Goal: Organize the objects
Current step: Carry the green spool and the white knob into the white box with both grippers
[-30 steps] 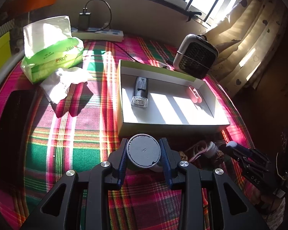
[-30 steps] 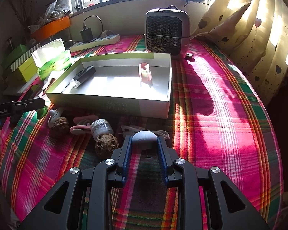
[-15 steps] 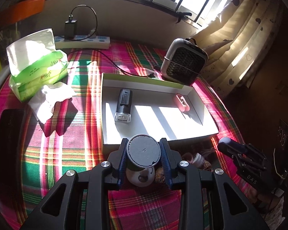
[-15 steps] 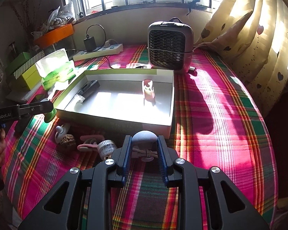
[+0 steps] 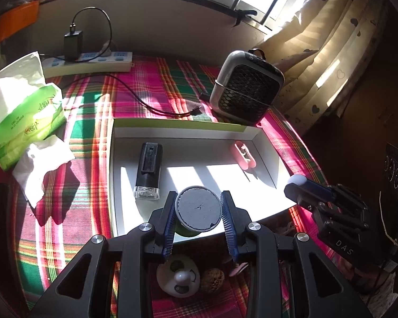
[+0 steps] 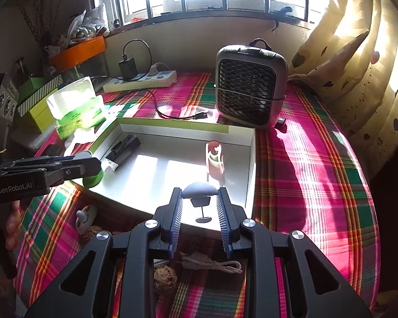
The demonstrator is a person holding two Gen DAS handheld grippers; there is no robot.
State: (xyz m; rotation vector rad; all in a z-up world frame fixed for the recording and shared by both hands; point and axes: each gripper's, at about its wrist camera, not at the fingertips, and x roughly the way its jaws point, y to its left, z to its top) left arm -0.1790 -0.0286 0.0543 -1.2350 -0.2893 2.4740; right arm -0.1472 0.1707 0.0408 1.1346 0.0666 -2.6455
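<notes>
Left wrist view, left tongs (image 5: pixel 199 213): pinched on a green cylinder with a grey cap (image 5: pixel 198 210), carried above the near edge of the white box (image 5: pixel 262 137), judged ready for setting down inside.
Left wrist view, contents: a black stamp-like block (image 5: pixel 149 169) and a pink clip (image 5: pixel 243 155) were laid in the box, well apart, so floor was left free.
Left wrist view, outside the box: a walnut (image 5: pixel 212 280) and a white face toy (image 5: pixel 178 278) were left on the plaid counter (image 5: pixel 87 175).
Right wrist view, right tongs (image 6: pixel 199 203): pressed on a small grey-capped piece (image 6: pixel 199 189), held over the box's near right corner.
Right wrist view, outside the box: a white cable (image 6: pixel 212 263) was left near the box's front wall.
</notes>
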